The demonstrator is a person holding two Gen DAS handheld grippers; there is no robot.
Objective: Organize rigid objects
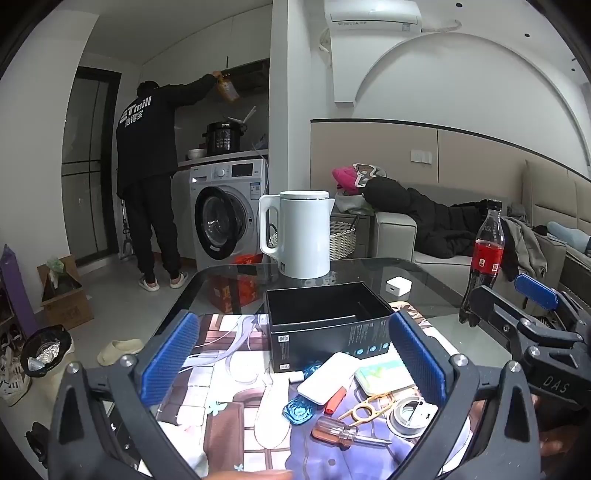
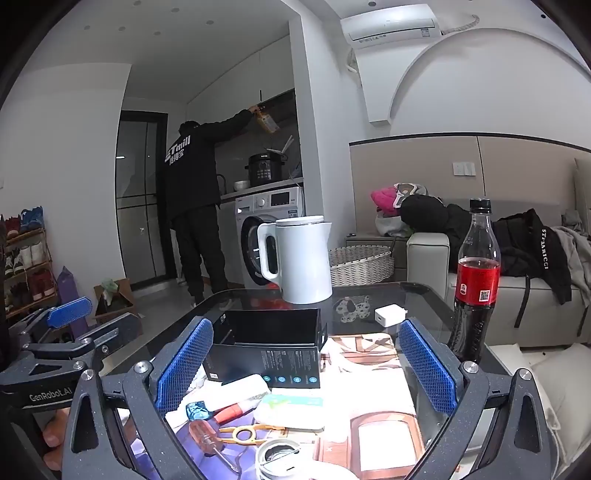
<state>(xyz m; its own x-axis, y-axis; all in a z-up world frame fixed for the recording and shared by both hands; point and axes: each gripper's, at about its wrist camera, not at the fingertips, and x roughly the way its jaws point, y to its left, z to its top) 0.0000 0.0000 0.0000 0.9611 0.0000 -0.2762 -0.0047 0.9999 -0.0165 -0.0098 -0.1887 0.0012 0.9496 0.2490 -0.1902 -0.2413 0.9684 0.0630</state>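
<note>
With both the left gripper (image 1: 295,363) and right gripper (image 2: 306,365) held wide open and empty, the small rigid items, such as the orange-handled screwdriver (image 1: 338,435), should be lifted singly from the glass tabletop (image 1: 424,280) into the open black cardboard box (image 1: 328,317).

White walls (image 2: 74,147) enclosed a grey floor (image 1: 110,295); a beige sofa (image 2: 517,291) stood right, a washing machine (image 1: 225,210) beyond, an air conditioner (image 2: 391,26) overhead.
</note>
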